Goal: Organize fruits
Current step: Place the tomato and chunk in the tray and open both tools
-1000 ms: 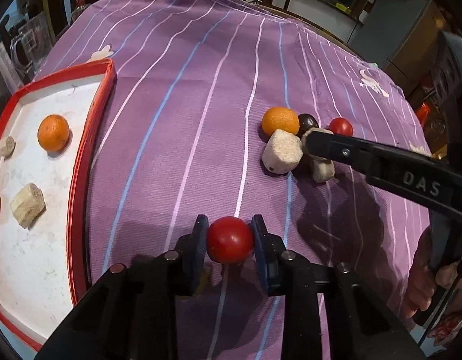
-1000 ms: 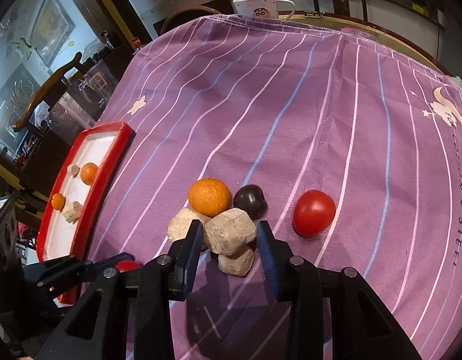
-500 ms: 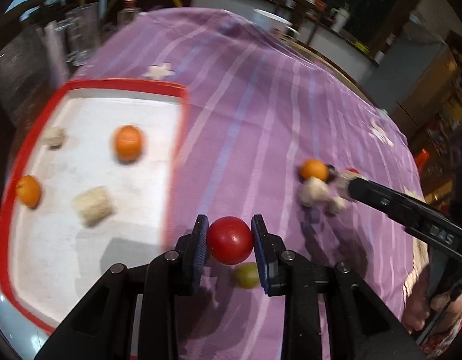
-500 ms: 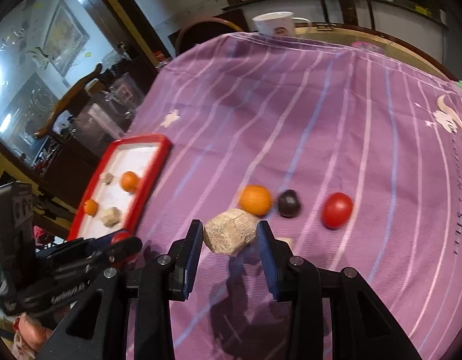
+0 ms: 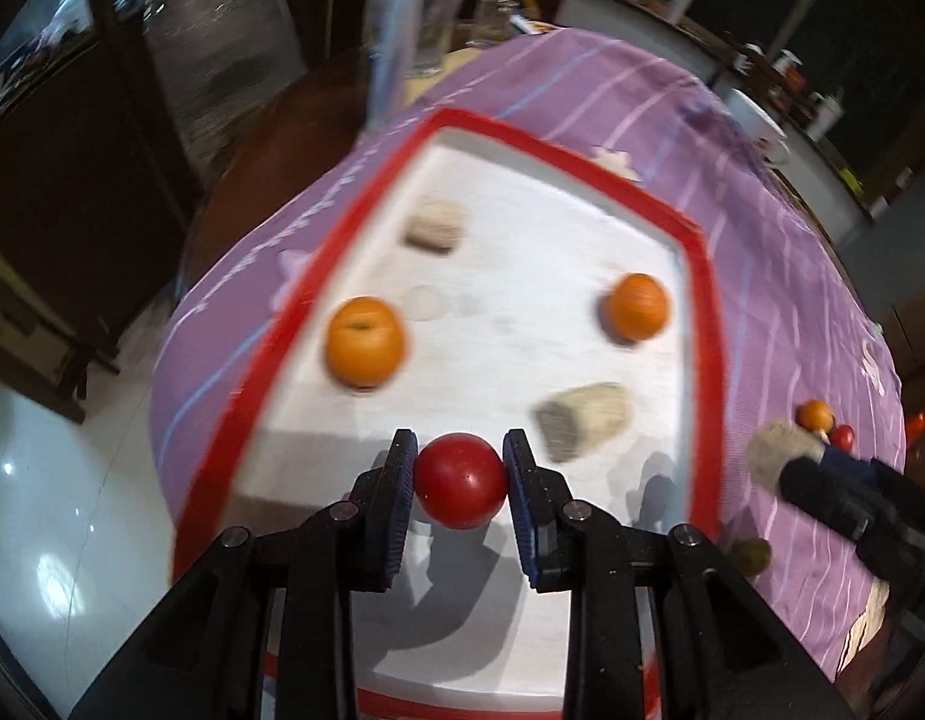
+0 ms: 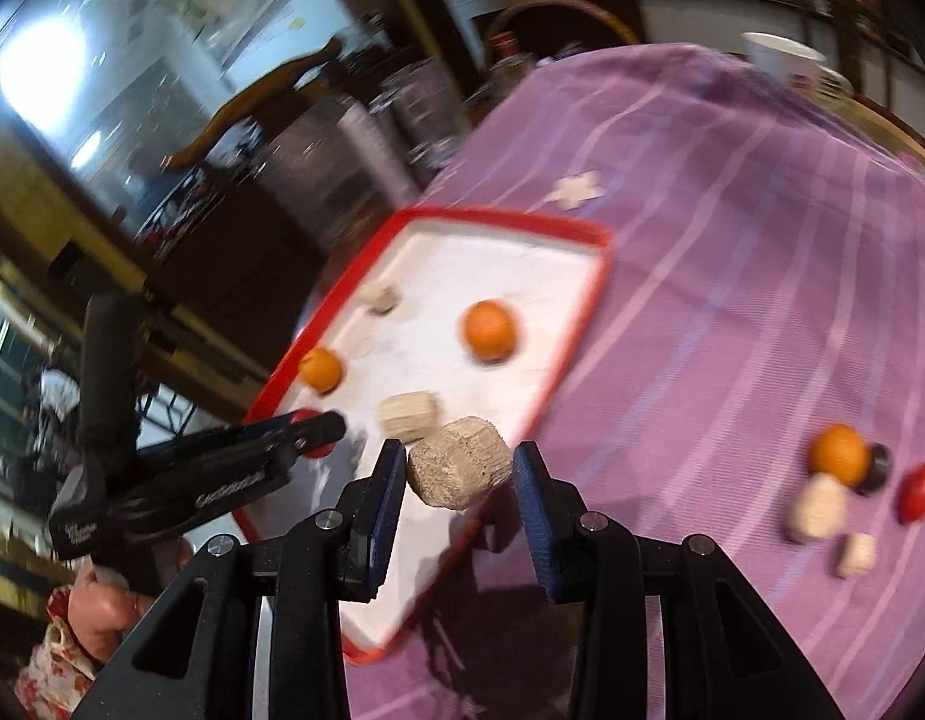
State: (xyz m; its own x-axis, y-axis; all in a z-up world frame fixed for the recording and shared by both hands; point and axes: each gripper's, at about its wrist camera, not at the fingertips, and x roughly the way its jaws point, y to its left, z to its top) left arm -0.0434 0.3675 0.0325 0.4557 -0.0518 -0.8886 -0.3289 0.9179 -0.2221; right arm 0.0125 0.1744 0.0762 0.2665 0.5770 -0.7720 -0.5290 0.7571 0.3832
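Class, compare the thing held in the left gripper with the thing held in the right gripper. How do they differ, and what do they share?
The red fruit in the left gripper is round, smooth and glossy; the beige chunk in the right gripper is angular, rough and matte. The red fruit hangs over the tray's white floor; the chunk hangs at the tray's near rim. Both are clamped between blue pads, off the surface.

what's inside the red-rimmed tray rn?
In the tray: two oranges and two beige chunks on its white floor. The near floor is covered by the left gripper, which holds a red tomato above it.
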